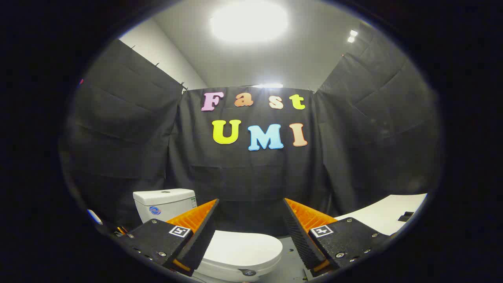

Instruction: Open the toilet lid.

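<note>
Toilet lid [241, 245] lies shut and flat on the bowl, low in the gripper view, showing between the two fingers and partly hidden behind the left one; the white tank [165, 202] stands behind it, to the left, against the black cloth wall. The gripper [251, 236] is held above the lid and short of it, its jaws wide open with nothing between them and no contact with the toilet. A white table [387, 214] sits off beyond the right finger, well apart from the toilet. This looks like the approach step: the lid is not yet touched, so the whole of the lifting is left to do. The next move, as I judge it, calls for lowering the gripper toward the front rim of the lid, getting one finger under the lip or closing the jaws on the edge, then swinging the lid up and back toward the tank in an arc about its hinge rather than pulling straight up
</note>
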The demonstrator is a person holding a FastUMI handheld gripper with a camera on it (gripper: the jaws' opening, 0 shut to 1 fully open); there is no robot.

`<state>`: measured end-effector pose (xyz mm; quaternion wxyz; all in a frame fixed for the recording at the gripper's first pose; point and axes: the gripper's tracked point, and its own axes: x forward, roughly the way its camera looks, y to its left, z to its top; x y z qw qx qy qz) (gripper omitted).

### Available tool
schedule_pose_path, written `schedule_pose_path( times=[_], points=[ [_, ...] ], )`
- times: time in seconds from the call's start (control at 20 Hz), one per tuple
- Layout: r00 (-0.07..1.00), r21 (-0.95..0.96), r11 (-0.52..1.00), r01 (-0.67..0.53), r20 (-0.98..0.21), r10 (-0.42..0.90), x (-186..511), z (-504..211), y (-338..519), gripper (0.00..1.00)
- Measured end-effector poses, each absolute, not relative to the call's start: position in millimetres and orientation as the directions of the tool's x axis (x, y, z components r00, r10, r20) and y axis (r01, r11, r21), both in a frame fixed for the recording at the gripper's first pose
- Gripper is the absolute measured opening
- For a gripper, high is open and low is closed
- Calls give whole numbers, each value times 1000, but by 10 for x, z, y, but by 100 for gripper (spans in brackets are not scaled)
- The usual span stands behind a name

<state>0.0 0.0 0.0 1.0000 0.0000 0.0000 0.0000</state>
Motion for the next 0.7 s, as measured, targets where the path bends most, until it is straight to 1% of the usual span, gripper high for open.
schedule_pose_path(
  times=[0.3, 0.7],
  points=[
    [1000, 2, 1000, 13, 1, -13, -53, 4, -48, 95],
    [1000, 8, 1000, -2, -5, 2, -57, -29, 52, 95]
  ],
)
